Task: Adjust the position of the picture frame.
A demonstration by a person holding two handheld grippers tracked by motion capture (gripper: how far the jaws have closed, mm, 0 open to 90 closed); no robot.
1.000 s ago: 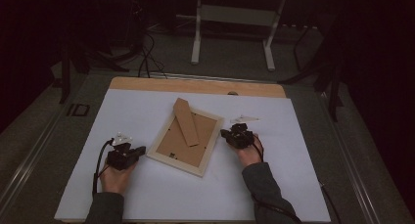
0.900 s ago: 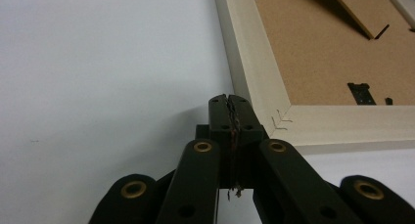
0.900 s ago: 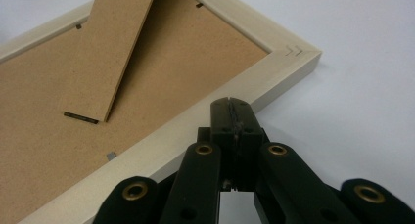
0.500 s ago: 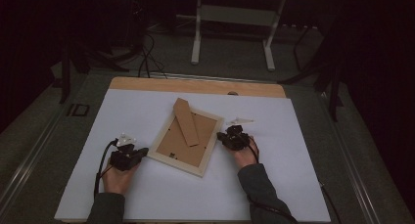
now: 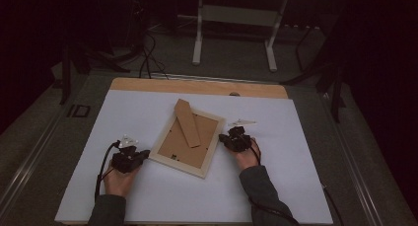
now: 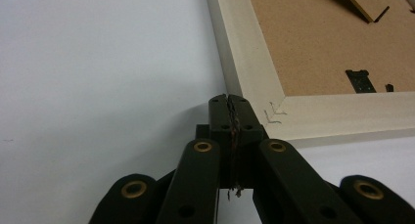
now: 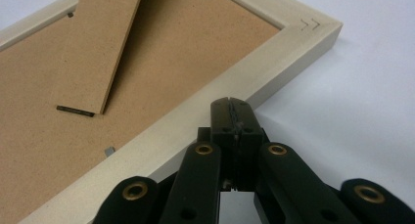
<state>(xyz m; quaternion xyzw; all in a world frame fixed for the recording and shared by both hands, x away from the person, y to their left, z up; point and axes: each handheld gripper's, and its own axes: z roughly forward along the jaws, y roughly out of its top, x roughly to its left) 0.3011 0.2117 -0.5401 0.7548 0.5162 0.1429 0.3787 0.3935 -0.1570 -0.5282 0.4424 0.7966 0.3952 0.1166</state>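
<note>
One picture frame (image 5: 187,142), face-down | two grippers: left gripper (image 6: 228,100) closed, empty | right gripper (image 7: 230,104) closed, empty

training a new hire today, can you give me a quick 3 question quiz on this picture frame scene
1. True or false: the picture frame lies face down, with its brown backing board up.
2. Are the jaws of the left claw and the right claw open or shut?
3. Which part of the frame is nearest the left claw? A) the stand B) a corner of the pale border C) the middle of the backing

Key
1. True: the backing and its stand face up.
2. Both shut, with nothing between the jaws.
3. B: its tips sit at the frame's near corner; whether they touch it is unclear.
</note>
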